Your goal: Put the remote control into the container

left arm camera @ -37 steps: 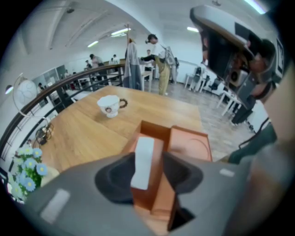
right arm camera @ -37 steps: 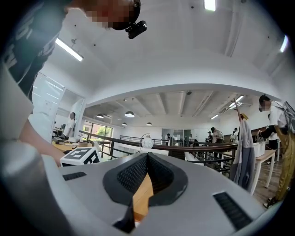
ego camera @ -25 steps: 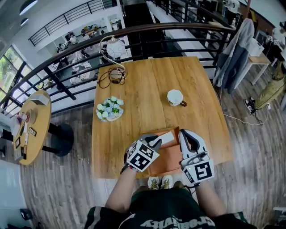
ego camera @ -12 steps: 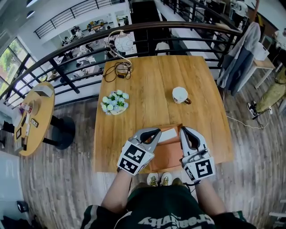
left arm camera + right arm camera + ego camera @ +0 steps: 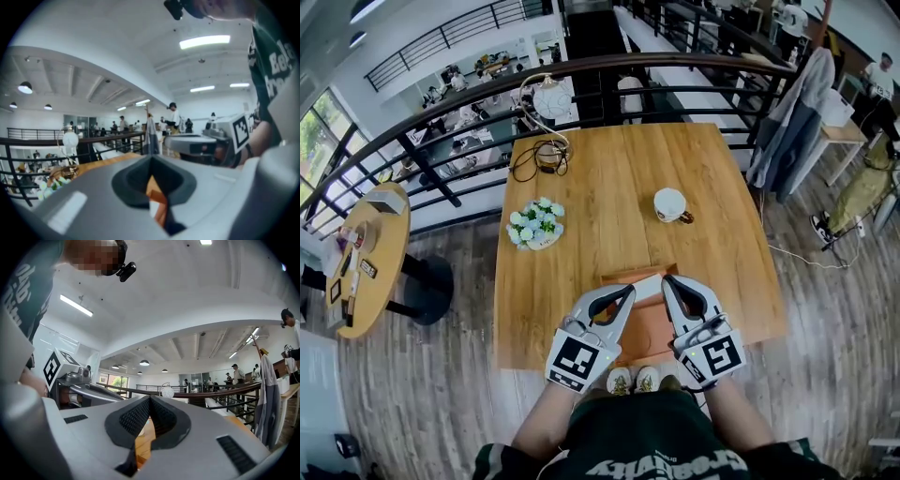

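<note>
Left gripper (image 5: 628, 291) and right gripper (image 5: 667, 281) hover over the orange container (image 5: 649, 333), jaws pressed together and empty. The white remote control (image 5: 645, 287) lies inside at its far end. Placing looks done; next, both need only back clear of the container.

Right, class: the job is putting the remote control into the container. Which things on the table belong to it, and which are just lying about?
Belong to the job: remote control, container, left hand-held gripper, right hand-held gripper.

Just lying about: cup, flowers, globe lamp, coiled cable.
</note>
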